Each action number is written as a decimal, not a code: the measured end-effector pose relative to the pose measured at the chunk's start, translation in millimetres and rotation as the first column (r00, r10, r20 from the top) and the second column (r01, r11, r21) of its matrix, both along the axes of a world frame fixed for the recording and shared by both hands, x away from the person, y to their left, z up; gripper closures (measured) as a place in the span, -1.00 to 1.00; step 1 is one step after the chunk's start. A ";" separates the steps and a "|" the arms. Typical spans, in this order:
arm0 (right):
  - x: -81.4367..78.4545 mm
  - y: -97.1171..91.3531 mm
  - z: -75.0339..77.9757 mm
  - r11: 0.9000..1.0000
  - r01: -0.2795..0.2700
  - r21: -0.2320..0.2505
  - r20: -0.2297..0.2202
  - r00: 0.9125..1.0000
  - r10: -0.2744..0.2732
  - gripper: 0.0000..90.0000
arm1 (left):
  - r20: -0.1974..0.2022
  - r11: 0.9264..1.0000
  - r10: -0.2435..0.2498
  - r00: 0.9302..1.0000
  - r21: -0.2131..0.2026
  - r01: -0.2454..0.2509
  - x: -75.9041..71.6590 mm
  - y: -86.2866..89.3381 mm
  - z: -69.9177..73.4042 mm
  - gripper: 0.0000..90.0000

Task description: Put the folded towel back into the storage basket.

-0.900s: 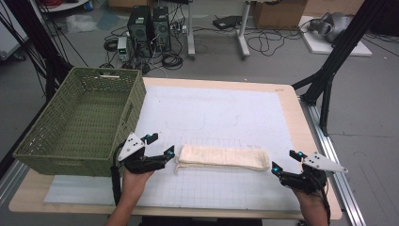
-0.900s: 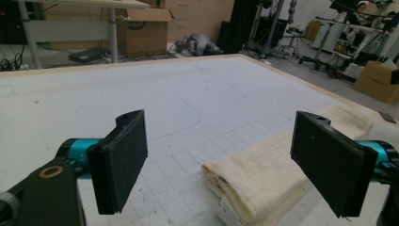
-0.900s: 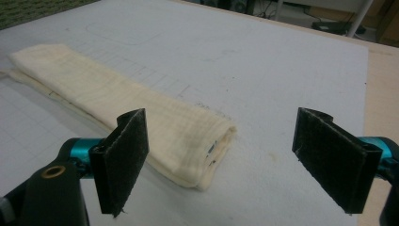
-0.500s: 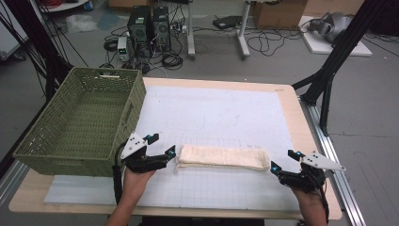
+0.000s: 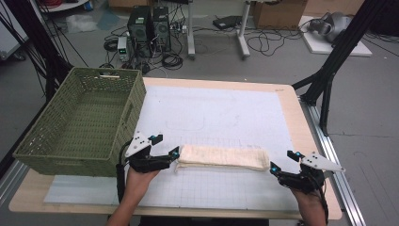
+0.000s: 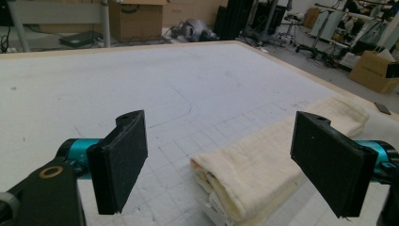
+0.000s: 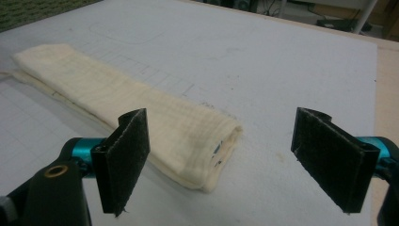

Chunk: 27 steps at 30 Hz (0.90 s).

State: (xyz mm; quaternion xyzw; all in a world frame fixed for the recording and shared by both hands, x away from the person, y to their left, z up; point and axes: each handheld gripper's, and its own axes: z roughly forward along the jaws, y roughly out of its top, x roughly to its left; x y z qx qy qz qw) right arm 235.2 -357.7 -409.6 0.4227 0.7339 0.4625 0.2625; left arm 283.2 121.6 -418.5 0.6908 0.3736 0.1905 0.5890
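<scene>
High view: both grippers nearer folded towel (image 5: 221, 157) ends than before; left gripper (image 5: 168, 151), right gripper (image 5: 281, 163) fingers spread wide, empty.

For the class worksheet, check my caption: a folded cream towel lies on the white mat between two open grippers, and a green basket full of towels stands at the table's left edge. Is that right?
One detail is wrong: the green basket holds nothing, as the high view shows. The rest stands: the folded cream towel lies on the white mat between the left gripper and right gripper, both open.
</scene>
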 end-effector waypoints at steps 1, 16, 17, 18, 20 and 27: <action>-0.5 0.5 0.3 1.000 0.003 0.004 0.001 1.000 -0.003 -0.59 | 0.004 1.000 -0.002 1.000 0.001 0.002 -0.8 -1.0 1.4 -0.57; 3.2 2.4 -3.2 1.000 0.001 0.017 -0.014 1.000 -0.001 -0.59 | -0.102 0.998 0.005 0.995 0.070 0.002 15.3 -17.4 -6.2 -0.50; 2.7 2.8 -3.2 1.000 0.000 0.014 -0.018 1.000 0.000 -0.59 | -0.163 0.995 0.016 0.986 0.097 0.000 18.6 -20.7 -11.0 -0.44; 2.6 2.9 -3.5 1.000 -0.001 0.009 -0.018 1.000 0.001 -0.59 | -0.204 0.995 0.023 0.979 0.103 -0.002 19.8 -21.2 -13.7 -0.36; 2.6 2.6 -3.8 1.000 0.002 0.011 -0.019 1.000 -0.002 -0.59 | -0.247 0.996 0.023 0.969 0.088 -0.002 21.1 -20.3 -17.8 -0.27; 2.4 1.1 -5.3 1.000 0.003 0.007 -0.025 1.000 -0.003 -0.58 | -0.276 0.991 -0.002 0.961 0.126 0.038 21.8 -30.9 -23.4 -0.17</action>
